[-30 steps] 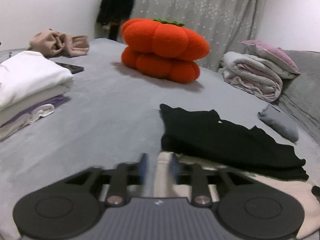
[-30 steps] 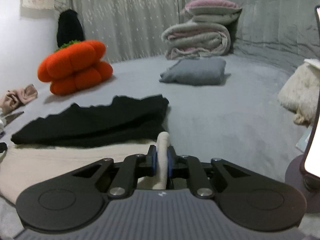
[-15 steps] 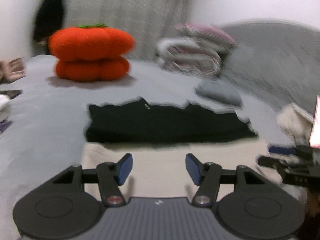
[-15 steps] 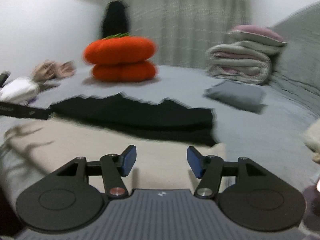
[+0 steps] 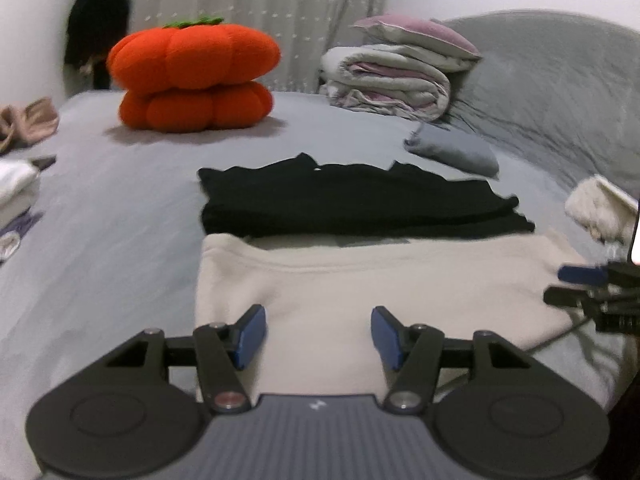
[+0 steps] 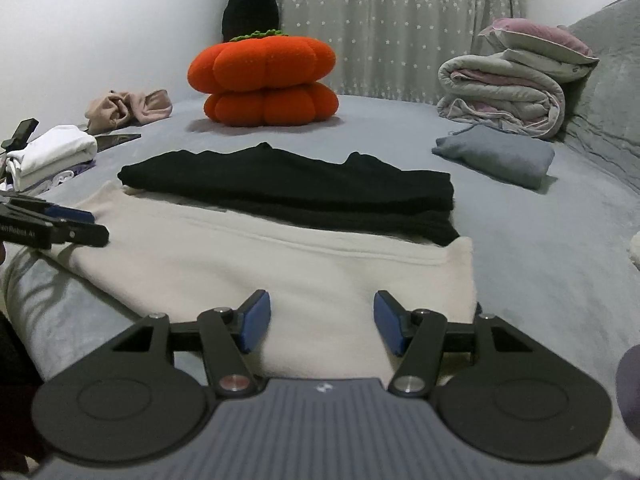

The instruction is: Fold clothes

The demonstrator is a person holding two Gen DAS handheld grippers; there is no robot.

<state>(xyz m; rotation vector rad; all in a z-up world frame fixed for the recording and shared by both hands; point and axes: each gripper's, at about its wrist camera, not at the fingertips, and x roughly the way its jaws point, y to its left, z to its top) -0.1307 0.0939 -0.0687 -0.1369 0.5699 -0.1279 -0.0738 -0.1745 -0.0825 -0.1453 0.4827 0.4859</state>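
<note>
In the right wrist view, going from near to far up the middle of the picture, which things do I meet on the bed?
right gripper → cream garment → black garment → orange pumpkin cushion → curtain

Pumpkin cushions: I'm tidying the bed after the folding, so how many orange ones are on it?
2, stacked at the far side of the bed before the curtain: the larger upper pumpkin cushion, with a green stalk, sits on the lower pumpkin cushion. Nothing suggests another is hidden.
</note>
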